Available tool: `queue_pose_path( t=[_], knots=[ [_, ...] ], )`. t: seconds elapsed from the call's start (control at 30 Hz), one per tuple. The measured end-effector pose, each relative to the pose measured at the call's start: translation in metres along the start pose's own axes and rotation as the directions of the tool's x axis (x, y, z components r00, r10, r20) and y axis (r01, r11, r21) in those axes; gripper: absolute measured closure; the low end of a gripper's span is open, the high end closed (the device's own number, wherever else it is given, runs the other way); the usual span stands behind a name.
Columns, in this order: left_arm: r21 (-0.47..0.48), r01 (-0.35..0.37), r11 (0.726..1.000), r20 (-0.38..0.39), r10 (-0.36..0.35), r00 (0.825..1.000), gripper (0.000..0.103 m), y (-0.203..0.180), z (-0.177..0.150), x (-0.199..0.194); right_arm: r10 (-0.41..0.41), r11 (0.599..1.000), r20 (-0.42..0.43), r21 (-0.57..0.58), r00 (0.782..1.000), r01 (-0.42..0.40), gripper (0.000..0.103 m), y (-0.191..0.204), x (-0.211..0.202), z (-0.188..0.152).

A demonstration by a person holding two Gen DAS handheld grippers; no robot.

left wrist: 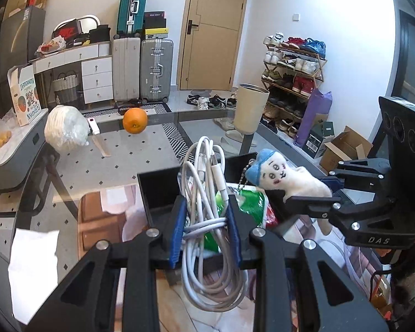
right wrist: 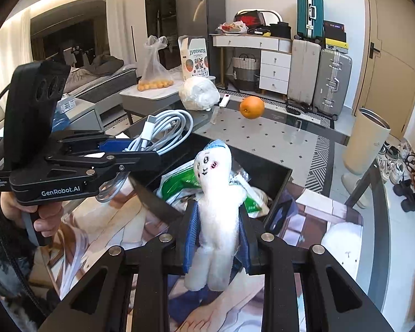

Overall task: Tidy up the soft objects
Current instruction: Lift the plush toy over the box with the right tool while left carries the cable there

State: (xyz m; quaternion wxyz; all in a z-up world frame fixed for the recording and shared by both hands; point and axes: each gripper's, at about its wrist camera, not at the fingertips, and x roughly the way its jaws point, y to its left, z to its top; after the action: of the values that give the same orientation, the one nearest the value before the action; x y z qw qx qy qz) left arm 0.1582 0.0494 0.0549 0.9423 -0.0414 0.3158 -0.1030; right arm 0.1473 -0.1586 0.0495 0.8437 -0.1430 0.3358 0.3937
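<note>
My left gripper (left wrist: 206, 210) is shut on a coiled white charging cable (left wrist: 204, 193) and holds it above the near rim of a black open box (left wrist: 157, 191). My right gripper (right wrist: 217, 215) is shut on a small white plush doll with a blue cap (right wrist: 214, 193), held upright over the same black box (right wrist: 274, 174). In the left wrist view the right gripper (left wrist: 315, 191) holds the doll (left wrist: 287, 178) at the right. In the right wrist view the left gripper (right wrist: 130, 149) holds the cable (right wrist: 166, 130) at the left. Green-and-white packets (right wrist: 179, 182) lie inside the box.
The glass table (left wrist: 119, 149) carries an orange (left wrist: 135, 120), a white wrapped bundle (left wrist: 65, 131), a cream tumbler (left wrist: 250, 108) and a printed mat (right wrist: 326, 215). A white paper (left wrist: 33, 271) lies at the near left. Suitcases, drawers, a door and a shoe rack stand behind.
</note>
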Motion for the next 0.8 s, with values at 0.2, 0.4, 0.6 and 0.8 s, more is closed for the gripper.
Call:
queue_pose_path(
  t=[0.2, 0.4, 0.6, 0.8],
  knots=[
    [-0.001, 0.002, 1.000, -0.010, -0.002, 1.000, 0.077, 0.006, 0.010, 0.014, -0.006, 1.000, -0.017, -0.012, 1.000, 0.006, 0.077, -0.008, 0.019, 0.013],
    [0.021, -0.020, 1.000, -0.048, 0.021, 0.999, 0.077, 0.007, 0.013, 0.030, -0.007, 1.000, -0.045, -0.024, 0.999, 0.006, 0.077, -0.017, 0.039, 0.023],
    [0.039, -0.021, 0.999, -0.089, 0.025, 0.996, 0.076, 0.004, 0.011, 0.044, -0.005, 0.998, -0.078, -0.055, 0.997, 0.001, 0.077, -0.016, 0.053, 0.027],
    [0.046, -0.010, 0.999, -0.098, 0.015, 0.995, 0.076, 0.002, 0.012, 0.048, -0.004, 0.998, -0.105, -0.067, 0.994, -0.003, 0.077, -0.022, 0.067, 0.029]
  ],
)
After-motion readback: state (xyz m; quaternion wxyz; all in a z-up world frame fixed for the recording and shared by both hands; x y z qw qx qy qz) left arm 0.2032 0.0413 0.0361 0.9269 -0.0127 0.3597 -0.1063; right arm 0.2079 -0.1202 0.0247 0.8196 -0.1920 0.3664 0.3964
